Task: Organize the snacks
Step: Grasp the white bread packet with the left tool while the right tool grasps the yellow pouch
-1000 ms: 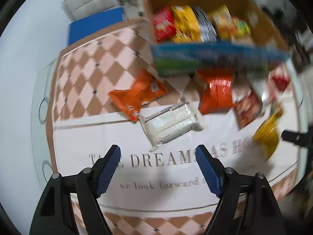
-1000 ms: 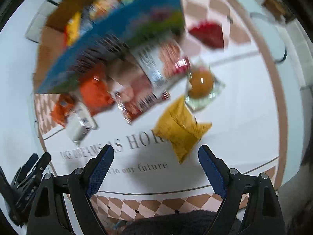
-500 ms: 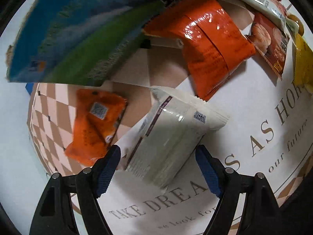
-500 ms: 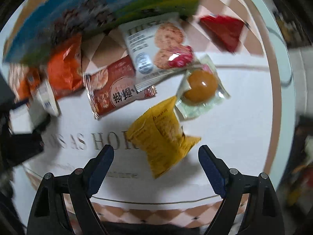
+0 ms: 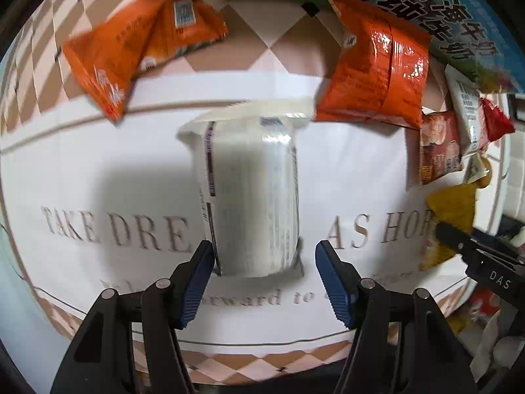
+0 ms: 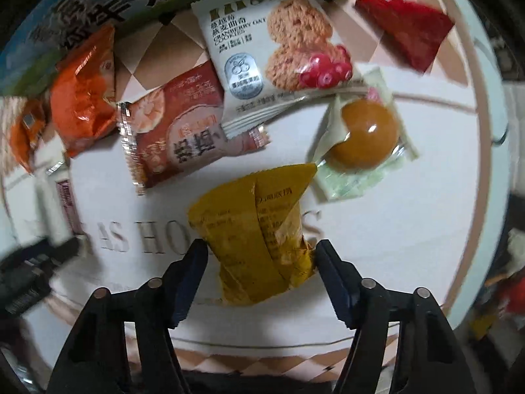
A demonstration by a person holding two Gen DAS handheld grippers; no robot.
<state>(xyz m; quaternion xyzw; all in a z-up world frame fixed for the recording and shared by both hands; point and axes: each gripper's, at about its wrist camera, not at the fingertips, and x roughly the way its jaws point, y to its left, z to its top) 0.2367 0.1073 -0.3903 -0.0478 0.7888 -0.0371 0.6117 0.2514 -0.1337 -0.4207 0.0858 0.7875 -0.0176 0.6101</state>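
Note:
A white snack packet lies lengthwise on the white mat, its near end between the blue pads of my left gripper. The jaws are closing; the left pad is at the packet's edge and a small gap shows at the right pad. A yellow snack packet lies on the mat with its near end between the pads of my right gripper. These jaws are closing too and stand close to the wrapper's sides. The blue-green cardboard box stands behind the snacks.
Two orange packets lie beyond the white one. Near the yellow packet are a red-brown packet, a white cookie packet, a round cake in clear wrap and a red packet. The mat bears printed words.
Both grippers have sunk toward the mat and tipped downward. Their jaws have narrowed. The white packet now sits between the left pads, the yellow packet between the right pads.

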